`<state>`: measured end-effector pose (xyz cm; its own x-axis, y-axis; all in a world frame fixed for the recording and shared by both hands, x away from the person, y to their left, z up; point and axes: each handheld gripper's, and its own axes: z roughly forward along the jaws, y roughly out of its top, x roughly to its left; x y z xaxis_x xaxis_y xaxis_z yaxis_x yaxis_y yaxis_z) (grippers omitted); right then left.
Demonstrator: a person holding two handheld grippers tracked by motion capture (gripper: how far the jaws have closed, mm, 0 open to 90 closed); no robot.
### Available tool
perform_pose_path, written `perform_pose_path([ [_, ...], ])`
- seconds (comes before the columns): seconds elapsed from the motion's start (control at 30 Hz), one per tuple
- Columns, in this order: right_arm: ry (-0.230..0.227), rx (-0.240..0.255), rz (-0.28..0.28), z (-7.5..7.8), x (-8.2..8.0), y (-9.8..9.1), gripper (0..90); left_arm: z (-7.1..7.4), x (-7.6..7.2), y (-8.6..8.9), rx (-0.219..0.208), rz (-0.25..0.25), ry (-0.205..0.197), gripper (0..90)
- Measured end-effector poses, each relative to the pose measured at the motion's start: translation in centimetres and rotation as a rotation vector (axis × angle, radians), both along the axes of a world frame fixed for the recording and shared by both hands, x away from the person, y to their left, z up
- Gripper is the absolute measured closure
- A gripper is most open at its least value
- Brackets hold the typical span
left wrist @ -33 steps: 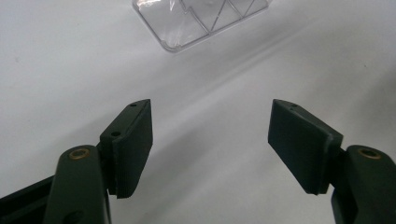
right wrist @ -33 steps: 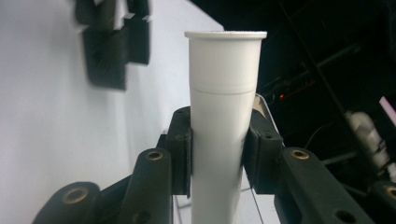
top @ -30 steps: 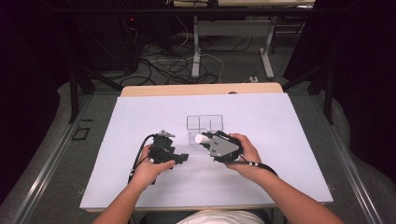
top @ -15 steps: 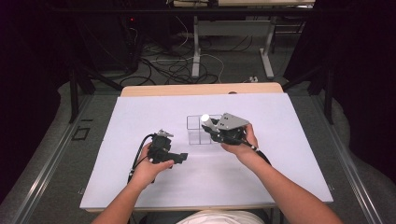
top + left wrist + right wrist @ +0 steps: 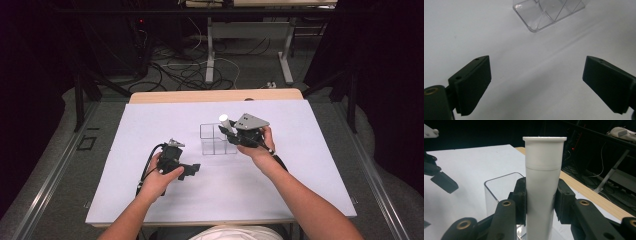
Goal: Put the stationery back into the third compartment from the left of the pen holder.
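My right gripper is shut on a white tube, held upright just over the clear divided box. In the right gripper view both pads press the sides of the tube, and the clear box lies right behind and below it. My left gripper rests low over the white table, to the near left of the box. Its jaws have just been opening and now stand open with nothing between them. They face a corner of the clear box.
The white sheet covers the table, with a strip of bare wood at the far edge. Beyond are a dark floor, cables and desk legs. The left gripper appears at the left edge of the right gripper view.
My right gripper has carried the white tube away from me to the clear box. The left hand has stayed in place.
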<state>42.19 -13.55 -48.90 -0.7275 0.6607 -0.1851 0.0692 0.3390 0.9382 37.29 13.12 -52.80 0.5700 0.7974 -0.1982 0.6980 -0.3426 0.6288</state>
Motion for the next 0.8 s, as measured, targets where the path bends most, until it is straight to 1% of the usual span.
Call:
perform_pose_path([
  [0.03, 0.0, 0.003, -0.002, -0.2, 0.3, 0.0, 66.6, 0.0, 0.0, 0.0, 0.008, -0.007, -0.006, 4.8],
  [0.17, 0.006, -0.007, -0.003, -0.4, 0.5, 0.0, 66.7, -0.1, 0.0, 0.1, 0.001, -0.006, -0.015, 2.6],
  [0.23, 0.013, -0.005, -0.006, -0.6, 0.6, 0.1, 66.6, -0.1, 0.1, 0.2, 0.009, -0.004, -0.025, 2.4],
  [0.3, 0.023, -0.012, -0.008, -0.7, 0.7, 0.1, 66.6, -0.1, 0.1, 0.2, -0.003, 0.005, -0.026, 2.3],
  [0.33, 0.021, -0.015, -0.01, -0.7, 0.8, 0.1, 66.6, -0.1, 0.1, 0.3, 0.003, 0.002, -0.032, 2.4],
  [0.37, 0.018, -0.015, -0.006, -0.8, 0.9, 0.1, 66.6, 0.0, 0.1, 0.3, -0.002, 0.008, -0.031, 2.4],
  [0.4, 0.017, -0.009, -0.012, -0.9, 0.9, 0.1, 66.6, 0.0, 0.1, 0.4, 0.003, 0.004, -0.038, 2.4],
  [0.5, 0.026, -0.017, -0.015, -1.0, 1.0, 0.1, 66.6, 0.0, 0.1, 0.4, 0.012, 0.009, -0.048, 2.4],
  [0.53, 0.032, -0.014, -0.017, -1.0, 1.0, 0.1, 66.6, 0.0, 0.1, 0.4, 0.011, 0.013, -0.044, 2.4],
  [0.6, 0.039, -0.013, -0.021, -1.1, 1.0, 0.1, 66.2, -0.1, 0.1, 0.4, 0.01, 0.012, -0.049, 2.4],
  [0.63, 0.044, -0.023, -0.021, -1.1, 1.1, 0.0, 66.1, -0.1, 0.1, 0.4, 0.014, 0.01, -0.047, 2.4],
  [0.67, 0.039, -0.017, -0.019, -1.2, 1.1, 0.1, 66.1, -0.2, 0.1, 0.4, 0.013, 0.008, -0.046, 2.4],
  [0.7, 0.053, -0.02, -0.024, -1.3, 1.1, 0.1, 65.9, -0.2, 0.1, 0.4, 0.016, 0.005, -0.045, 2.4],
  [0.8, 0.055, -0.019, -0.027, -1.4, 1.2, 0.0, 65.6, -0.2, 0.1, 0.4, 0.019, 0.002, -0.046, 2.4],
])
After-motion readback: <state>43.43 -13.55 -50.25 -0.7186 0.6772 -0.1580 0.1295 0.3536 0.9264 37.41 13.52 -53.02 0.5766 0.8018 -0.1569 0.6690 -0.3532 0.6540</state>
